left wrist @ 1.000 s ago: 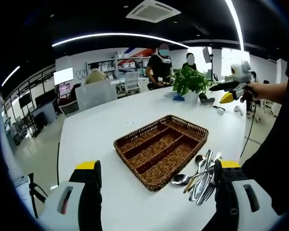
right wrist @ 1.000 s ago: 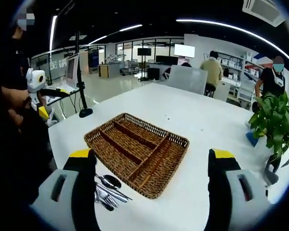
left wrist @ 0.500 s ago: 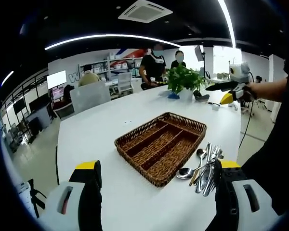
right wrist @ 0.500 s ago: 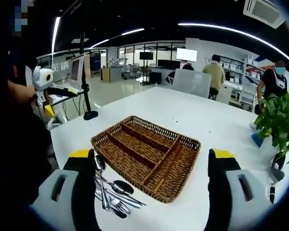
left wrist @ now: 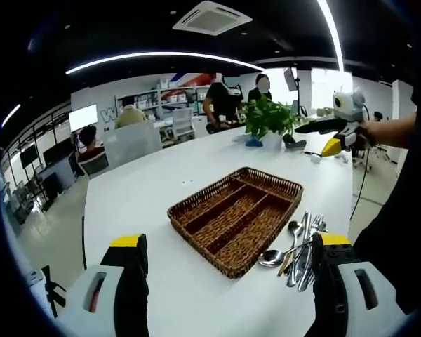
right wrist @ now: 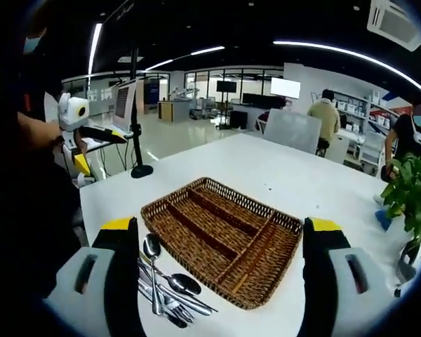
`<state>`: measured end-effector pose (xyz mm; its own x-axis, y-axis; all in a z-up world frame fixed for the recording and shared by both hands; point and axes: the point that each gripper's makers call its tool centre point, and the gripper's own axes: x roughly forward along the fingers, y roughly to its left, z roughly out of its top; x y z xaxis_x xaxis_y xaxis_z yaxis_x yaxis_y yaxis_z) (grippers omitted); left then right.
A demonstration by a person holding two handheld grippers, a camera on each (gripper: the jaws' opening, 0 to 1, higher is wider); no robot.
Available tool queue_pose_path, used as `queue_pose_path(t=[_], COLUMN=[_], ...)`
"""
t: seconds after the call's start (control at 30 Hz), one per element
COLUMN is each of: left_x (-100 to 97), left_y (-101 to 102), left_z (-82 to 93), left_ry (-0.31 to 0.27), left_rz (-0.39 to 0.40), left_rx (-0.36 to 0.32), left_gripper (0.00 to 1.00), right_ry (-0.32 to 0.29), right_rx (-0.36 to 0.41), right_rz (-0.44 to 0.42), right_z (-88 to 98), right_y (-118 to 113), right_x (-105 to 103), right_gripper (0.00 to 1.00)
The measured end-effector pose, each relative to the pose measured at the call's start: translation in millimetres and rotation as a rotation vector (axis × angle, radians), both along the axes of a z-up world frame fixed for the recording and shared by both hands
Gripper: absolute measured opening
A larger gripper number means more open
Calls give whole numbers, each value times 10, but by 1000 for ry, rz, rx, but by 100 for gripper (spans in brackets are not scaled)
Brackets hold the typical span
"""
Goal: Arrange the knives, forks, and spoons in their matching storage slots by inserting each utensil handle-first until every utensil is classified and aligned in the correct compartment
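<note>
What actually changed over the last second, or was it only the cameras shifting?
Only the views shifted, as the hands moved. The left gripper and right gripper stay open and empty. The wicker tray is empty as before, and the pile of utensils lies untouched beside it on the white table.

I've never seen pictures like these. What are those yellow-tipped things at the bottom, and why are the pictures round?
A person holds a grabbing tool in each hand, and a fisheye camera rides on each, which makes the pictures round. The left gripper and the right gripper are the yellow-tipped pairs of jaws at the bottom of their own views. Both are open, holding nothing. On the white table sits a wicker cutlery tray with empty compartments. Beside it lies a pile of spoons, forks and knives, waiting to be sorted. A potted plant stands further back.
</note>
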<state>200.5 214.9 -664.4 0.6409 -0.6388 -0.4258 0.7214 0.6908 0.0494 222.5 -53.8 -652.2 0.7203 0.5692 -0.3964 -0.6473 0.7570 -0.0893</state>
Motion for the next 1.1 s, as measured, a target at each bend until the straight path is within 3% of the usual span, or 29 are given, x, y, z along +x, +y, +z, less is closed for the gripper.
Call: queue_pose_path(t=[0.03, 0.1, 0.17, 0.33, 0.4, 0.73, 1.1], left_x=[13, 5, 20, 10, -7, -157, -177], left_y=[20, 80, 144, 236, 236, 143, 266], left_z=[9, -33, -21, -27, -16, -118, -58], left_ry=[2, 59, 33, 31, 30, 62, 44], left_rz=[7, 41, 59, 100, 108, 90, 117], left_rx=[-4, -23, -10, -18, -27, -22, -12], left_gripper=[99, 99, 99, 99, 99, 99, 99], right_ry=[18, 38, 34, 44, 7, -8, -12], right_rx=[0, -6, -23, -35, -38, -55, -54], right_rz=[15, 32, 56, 82, 114, 166, 209], right_z=[-35, -85, -131, -274, -252, -305, -358], right_y=[37, 83, 133, 200, 267, 493, 650], right_x=[-8, -27, -64, -100, -110, -114, -150], right_gripper=[100, 100, 100, 98, 96, 86, 77])
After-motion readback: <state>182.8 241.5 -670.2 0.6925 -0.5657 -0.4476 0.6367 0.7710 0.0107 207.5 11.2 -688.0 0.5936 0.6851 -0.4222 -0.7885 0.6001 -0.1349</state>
